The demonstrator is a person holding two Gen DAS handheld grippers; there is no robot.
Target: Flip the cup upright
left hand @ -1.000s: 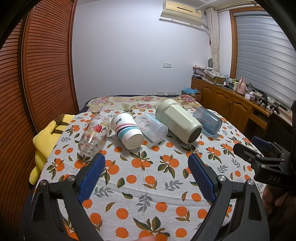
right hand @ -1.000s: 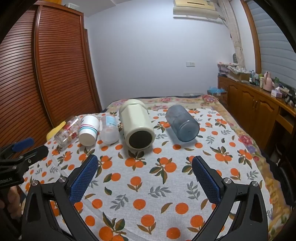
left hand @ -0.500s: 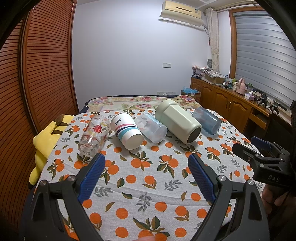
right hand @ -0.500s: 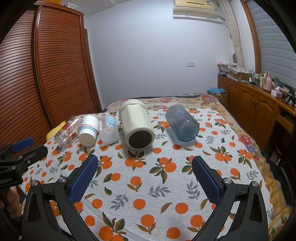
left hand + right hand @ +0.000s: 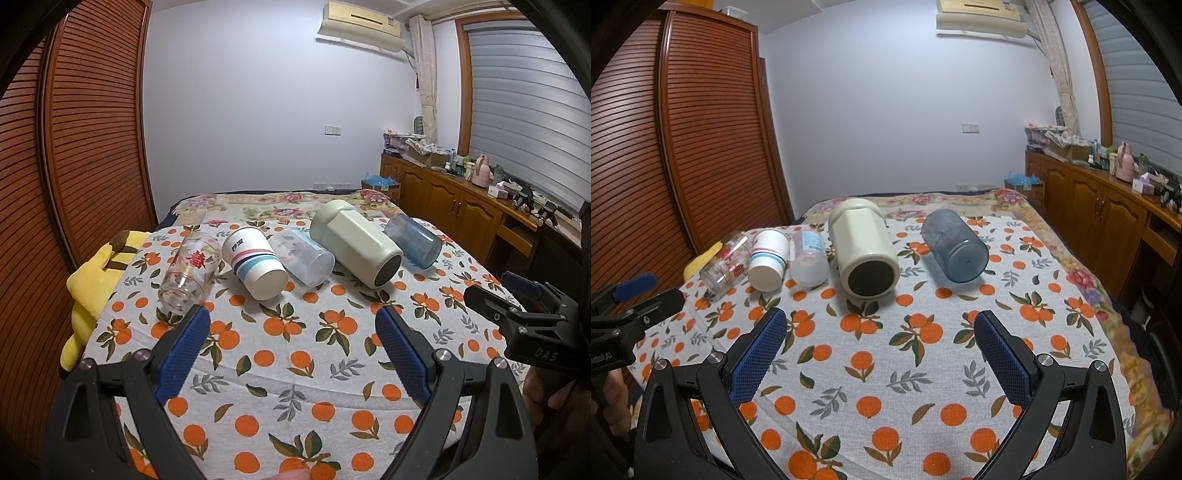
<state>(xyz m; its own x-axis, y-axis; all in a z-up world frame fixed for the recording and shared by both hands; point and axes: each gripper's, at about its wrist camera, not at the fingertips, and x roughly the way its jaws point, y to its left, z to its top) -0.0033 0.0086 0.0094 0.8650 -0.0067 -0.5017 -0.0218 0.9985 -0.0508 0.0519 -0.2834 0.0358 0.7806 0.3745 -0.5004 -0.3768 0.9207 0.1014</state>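
Several cups lie on their sides in a row on the orange-print cloth [image 5: 288, 354]: a clear glass with red flowers [image 5: 188, 273], a white paper cup with stripes [image 5: 255, 267], a frosted plastic cup [image 5: 303, 256], a large cream mug [image 5: 356, 247] and a blue translucent cup [image 5: 413, 240]. The same row shows in the right wrist view: glass [image 5: 726, 266], paper cup [image 5: 767, 259], frosted cup [image 5: 809, 258], cream mug [image 5: 862, 247], blue cup [image 5: 955, 245]. My left gripper [image 5: 291, 343] is open and empty, short of the paper cup. My right gripper [image 5: 879, 347] is open and empty, short of the cream mug.
A yellow plush toy [image 5: 92, 284] lies at the table's left edge beside the wooden louvred wardrobe [image 5: 74, 129]. A wooden sideboard [image 5: 1108, 218] with clutter stands at the right. The right gripper's body [image 5: 532, 325] shows at the right of the left wrist view.
Nothing has visibly changed beyond a very slight shift of the left wrist view; both grippers stay open and the cups have not moved.
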